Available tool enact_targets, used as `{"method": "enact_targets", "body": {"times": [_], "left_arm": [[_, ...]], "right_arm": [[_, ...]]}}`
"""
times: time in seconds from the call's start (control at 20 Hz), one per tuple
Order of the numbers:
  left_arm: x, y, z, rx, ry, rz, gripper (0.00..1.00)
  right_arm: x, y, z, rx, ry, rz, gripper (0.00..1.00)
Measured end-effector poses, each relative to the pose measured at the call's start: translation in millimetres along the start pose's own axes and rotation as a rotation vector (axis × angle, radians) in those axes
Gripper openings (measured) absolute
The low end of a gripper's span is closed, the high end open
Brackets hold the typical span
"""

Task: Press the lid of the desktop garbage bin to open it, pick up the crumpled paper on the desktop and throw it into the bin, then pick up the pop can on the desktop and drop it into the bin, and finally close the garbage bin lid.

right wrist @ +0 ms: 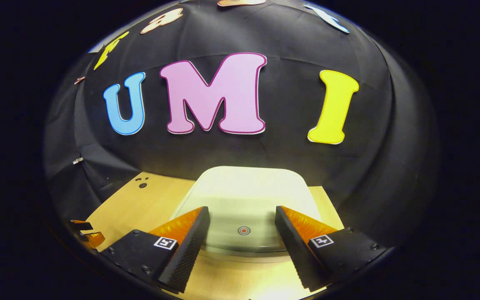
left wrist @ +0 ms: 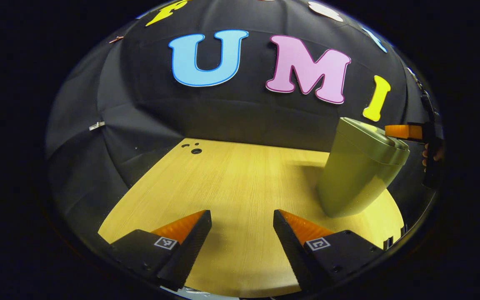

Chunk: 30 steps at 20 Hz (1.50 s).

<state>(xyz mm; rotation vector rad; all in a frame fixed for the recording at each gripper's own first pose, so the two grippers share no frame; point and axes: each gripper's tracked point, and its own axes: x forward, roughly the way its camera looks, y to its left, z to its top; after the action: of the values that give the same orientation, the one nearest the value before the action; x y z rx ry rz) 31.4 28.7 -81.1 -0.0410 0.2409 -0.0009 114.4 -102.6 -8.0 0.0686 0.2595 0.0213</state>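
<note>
The pale green desktop bin (left wrist: 356,175) stands on the right side of the wooden table (left wrist: 240,183), and its lid (left wrist: 373,135) lies down flat. My left gripper (left wrist: 242,216) hovers open over bare table, left of the bin, holding nothing. In the left gripper view a finger of my right gripper (left wrist: 402,131) reaches over the lid's far edge; whether it touches I cannot tell. In the right gripper view the lid (right wrist: 246,191) lies just below and ahead, with a small red dot (right wrist: 244,230) near its front. My right gripper (right wrist: 242,214) stands open above it.
A few small dark holes (left wrist: 196,151) mark the table's far left corner. The black cloth wall rises right behind the table and the bin. A hand (left wrist: 429,155) holds the right gripper at the far right. Part of the left gripper (right wrist: 86,235) shows low at the left.
</note>
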Motion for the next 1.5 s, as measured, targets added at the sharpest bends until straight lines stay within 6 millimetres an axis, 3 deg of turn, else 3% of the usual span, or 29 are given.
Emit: {"method": "enact_targets", "body": {"times": [0.5, 0.75, 0.9, 1.15, 1.3, 1.5], "left_arm": [[-4.0, 19.8, -4.0, 0.003, -0.026, -0.071, 0.96], [-13.6, 19.8, 12.9, 0.017, -0.076, -0.113, 0.96], [-21.4, 17.1, 34.5, 0.045, -0.135, -0.131, 0.96], [-45.6, 10.3, 77.6, 0.092, -0.245, -0.136, 0.96], [-56.1, 0.0, 87.1, 0.078, -0.286, -0.136, 0.96], [-64.4, -10.7, 77.7, 0.02, -0.294, -0.127, 0.96]], "right_arm": [[-1.5, 2.8, -8.2, 0.032, -0.011, -0.072, 1.0], [-14.1, 6.9, -4.7, 0.021, -0.064, -0.091, 0.99], [-26.5, 21.2, -4.5, -0.012, -0.092, -0.093, 0.99], [-58.9, 61.9, -2.4, 0.026, -0.14, -0.053, 0.99], [-76.9, 81.7, -5.9, 0.066, -0.158, -0.046, 0.99], [-102.0, 101.2, -26.5, 0.063, -0.149, -0.035, 0.99]]}}
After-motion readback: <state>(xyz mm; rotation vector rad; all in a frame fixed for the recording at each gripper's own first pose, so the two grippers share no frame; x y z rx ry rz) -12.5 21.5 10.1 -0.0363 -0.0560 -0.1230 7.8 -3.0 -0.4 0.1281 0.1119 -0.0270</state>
